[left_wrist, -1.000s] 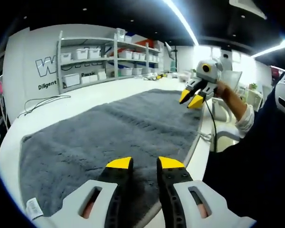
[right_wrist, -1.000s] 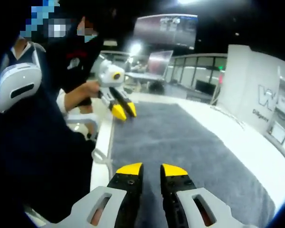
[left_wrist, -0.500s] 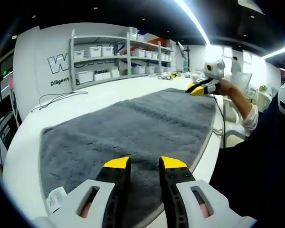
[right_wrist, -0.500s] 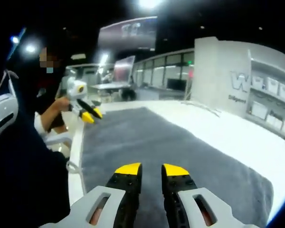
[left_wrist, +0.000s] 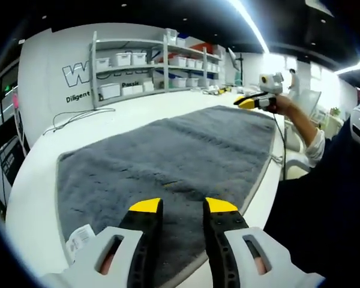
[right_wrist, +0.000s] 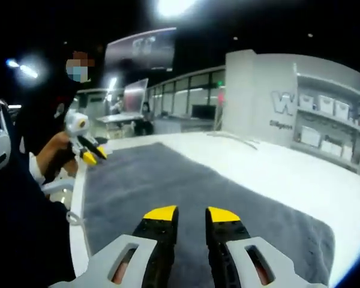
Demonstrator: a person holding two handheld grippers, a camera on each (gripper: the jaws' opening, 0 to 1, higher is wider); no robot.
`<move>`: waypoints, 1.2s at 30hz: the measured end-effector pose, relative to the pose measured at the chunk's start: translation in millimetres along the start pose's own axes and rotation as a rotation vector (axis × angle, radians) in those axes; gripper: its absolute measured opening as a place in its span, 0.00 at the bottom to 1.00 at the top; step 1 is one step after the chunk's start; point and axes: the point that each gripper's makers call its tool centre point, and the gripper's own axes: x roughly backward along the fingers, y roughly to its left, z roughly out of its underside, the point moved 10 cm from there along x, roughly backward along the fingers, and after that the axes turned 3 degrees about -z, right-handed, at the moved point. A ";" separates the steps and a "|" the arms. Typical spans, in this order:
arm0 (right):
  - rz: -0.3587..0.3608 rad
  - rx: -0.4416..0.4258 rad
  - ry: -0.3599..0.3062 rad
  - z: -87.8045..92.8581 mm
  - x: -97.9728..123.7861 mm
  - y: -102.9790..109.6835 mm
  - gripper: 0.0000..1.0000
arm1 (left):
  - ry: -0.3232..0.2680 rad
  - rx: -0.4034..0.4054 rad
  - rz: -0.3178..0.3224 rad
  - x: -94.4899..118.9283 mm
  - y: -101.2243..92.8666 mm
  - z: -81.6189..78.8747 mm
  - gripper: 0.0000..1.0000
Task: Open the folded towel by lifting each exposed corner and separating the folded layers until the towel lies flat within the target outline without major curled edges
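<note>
The towel (left_wrist: 168,159) is a grey, deep-pile cloth spread open in a single layer on the white table (left_wrist: 33,198). Its surface lies flat with only shallow ripples. One long edge runs along the table's near edge. A white care label (left_wrist: 79,238) projects from one corner.

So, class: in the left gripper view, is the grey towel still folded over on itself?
No. The grey towel lies spread in a single flat layer across the white table.
</note>
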 end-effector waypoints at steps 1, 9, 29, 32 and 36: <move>0.015 -0.005 -0.004 -0.5 0.6 -3.2 0.15 | 0.003 0.002 -0.001 0.9 0.8 0.8 0.27; 0.201 -0.030 0.001 5.7 25.7 -39.1 0.15 | 0.024 0.034 -0.026 7.9 13.0 7.7 0.27; 0.443 -0.047 0.037 15.4 53.5 -106.4 0.13 | 0.043 0.071 -0.087 22.6 27.4 17.0 0.28; 0.481 -0.021 0.069 15.7 51.5 -116.1 0.13 | 0.046 0.076 -0.098 24.2 29.8 16.9 0.28; 0.513 -0.002 0.088 14.1 52.0 -124.2 0.12 | 0.046 0.076 -0.102 25.6 30.7 16.4 0.28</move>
